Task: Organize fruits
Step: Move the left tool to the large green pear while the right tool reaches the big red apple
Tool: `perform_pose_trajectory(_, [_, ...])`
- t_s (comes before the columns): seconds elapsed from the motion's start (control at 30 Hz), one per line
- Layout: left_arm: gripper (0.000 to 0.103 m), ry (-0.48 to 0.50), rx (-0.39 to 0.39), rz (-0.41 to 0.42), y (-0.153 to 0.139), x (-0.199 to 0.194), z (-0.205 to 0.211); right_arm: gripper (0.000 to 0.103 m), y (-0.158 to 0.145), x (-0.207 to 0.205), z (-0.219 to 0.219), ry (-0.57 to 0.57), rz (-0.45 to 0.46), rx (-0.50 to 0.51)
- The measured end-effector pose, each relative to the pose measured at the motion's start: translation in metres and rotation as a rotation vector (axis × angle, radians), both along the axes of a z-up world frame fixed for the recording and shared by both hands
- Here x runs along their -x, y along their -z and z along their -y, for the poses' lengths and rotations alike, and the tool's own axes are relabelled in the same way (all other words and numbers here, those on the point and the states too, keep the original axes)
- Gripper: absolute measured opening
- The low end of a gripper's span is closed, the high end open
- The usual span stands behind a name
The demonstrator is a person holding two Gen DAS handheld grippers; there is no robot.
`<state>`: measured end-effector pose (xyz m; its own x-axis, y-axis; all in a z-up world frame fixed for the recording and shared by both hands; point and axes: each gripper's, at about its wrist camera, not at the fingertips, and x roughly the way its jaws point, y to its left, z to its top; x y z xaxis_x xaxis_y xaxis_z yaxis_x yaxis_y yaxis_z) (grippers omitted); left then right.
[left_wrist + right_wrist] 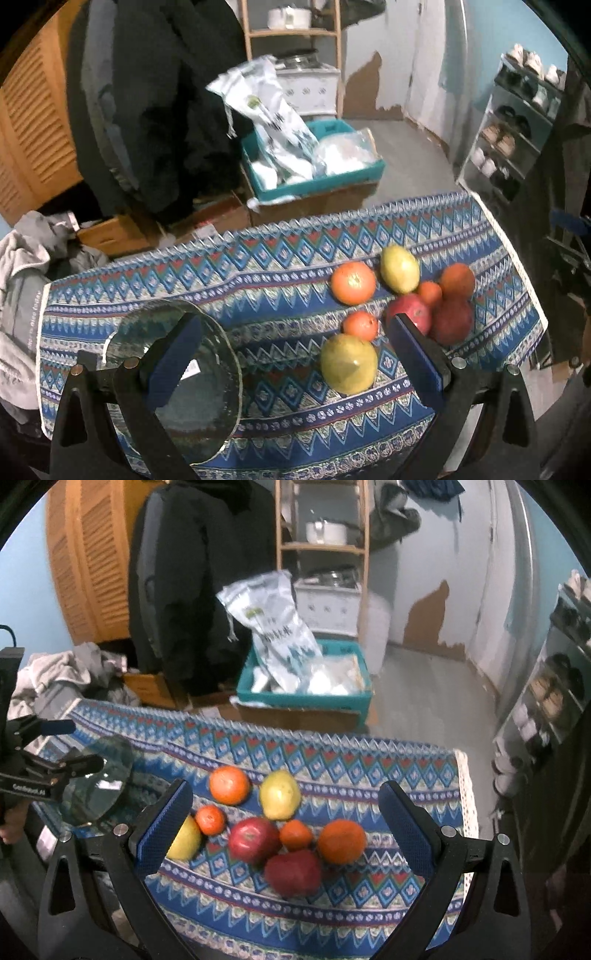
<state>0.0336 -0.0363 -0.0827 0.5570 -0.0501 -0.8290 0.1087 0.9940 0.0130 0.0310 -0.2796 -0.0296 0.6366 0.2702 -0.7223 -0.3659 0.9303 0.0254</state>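
Note:
Several fruits lie in a loose cluster on the patterned tablecloth (258, 288): oranges (229, 785), yellow pears (279, 794), red apples (253, 840) and small tangerines (295, 835). A clear glass plate (207, 391) stands to the left of them, also in the right wrist view (99, 786). My left gripper (295, 347) is open above the table, its left finger over the plate, a yellow pear (349, 363) between the fingers. My right gripper (284, 812) is open and empty above the fruit cluster.
Beyond the table's far edge are a teal crate (306, 698) with bags on cardboard boxes, a dark coat (192, 583), a wooden shelf (321, 546) and clothes at the left (59, 675). A shoe rack (517, 122) stands at the right.

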Motion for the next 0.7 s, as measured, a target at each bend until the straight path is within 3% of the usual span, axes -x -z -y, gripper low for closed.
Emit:
perform_pose_trajectory(0.33, [0.102, 0.054, -0.009, -0.176, 0.055, -0.019, 0.026, 0.099, 0.061, -0.015, 0.005, -0.012, -0.183, 0.073])
perform_pose_trajectory(0.7, [0.102, 0.064, -0.009, -0.299, 0.100, -0.034, 0.040, 0.099, 0.124, -0.028, 0.011, -0.013, -0.343, 0.123])
